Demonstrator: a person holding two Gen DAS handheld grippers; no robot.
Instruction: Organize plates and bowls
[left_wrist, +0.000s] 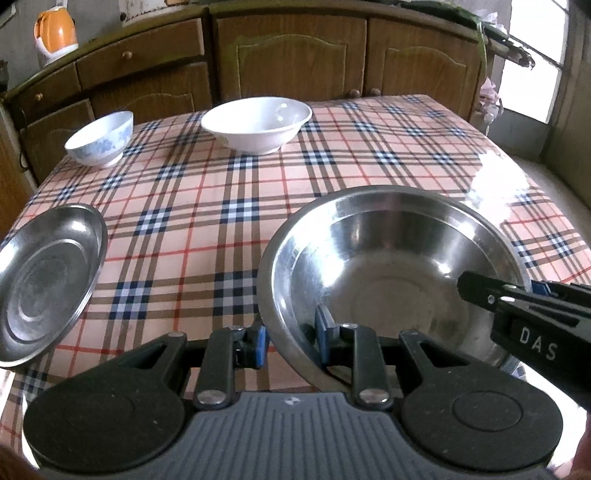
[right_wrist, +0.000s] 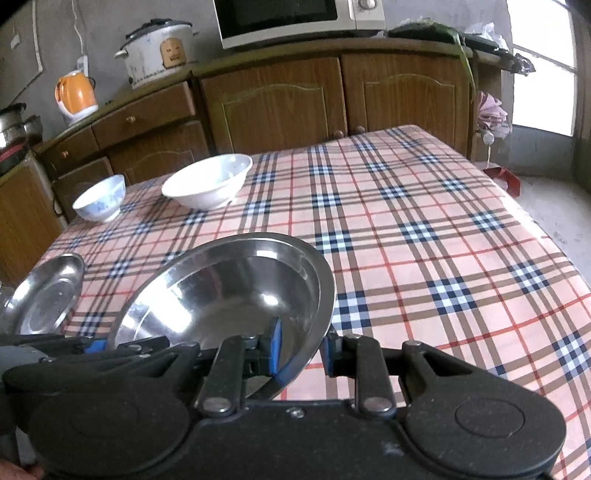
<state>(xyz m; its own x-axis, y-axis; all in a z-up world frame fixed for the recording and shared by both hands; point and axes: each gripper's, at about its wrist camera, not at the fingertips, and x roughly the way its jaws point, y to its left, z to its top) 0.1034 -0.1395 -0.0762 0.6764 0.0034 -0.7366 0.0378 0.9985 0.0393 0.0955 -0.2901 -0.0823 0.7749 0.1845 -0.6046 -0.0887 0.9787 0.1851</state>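
Observation:
A large steel bowl (left_wrist: 391, 258) sits at the near edge of the plaid table (left_wrist: 207, 206). My left gripper (left_wrist: 291, 341) straddles its left rim, one blue pad inside and one outside, with a gap to the rim. My right gripper (right_wrist: 301, 350) straddles the bowl's (right_wrist: 229, 295) right rim the same way and shows in the left wrist view (left_wrist: 517, 306). A steel plate (left_wrist: 40, 280) lies to the left. A white bowl (left_wrist: 258, 123) and a small blue-patterned bowl (left_wrist: 101, 138) stand at the far side.
Wooden cabinets (right_wrist: 280, 103) run behind the table, carrying an orange kettle (right_wrist: 75, 94), a rice cooker (right_wrist: 159, 51) and a microwave (right_wrist: 295, 18). The table's right half (right_wrist: 443, 240) is bare cloth. A window (right_wrist: 543, 74) is at the right.

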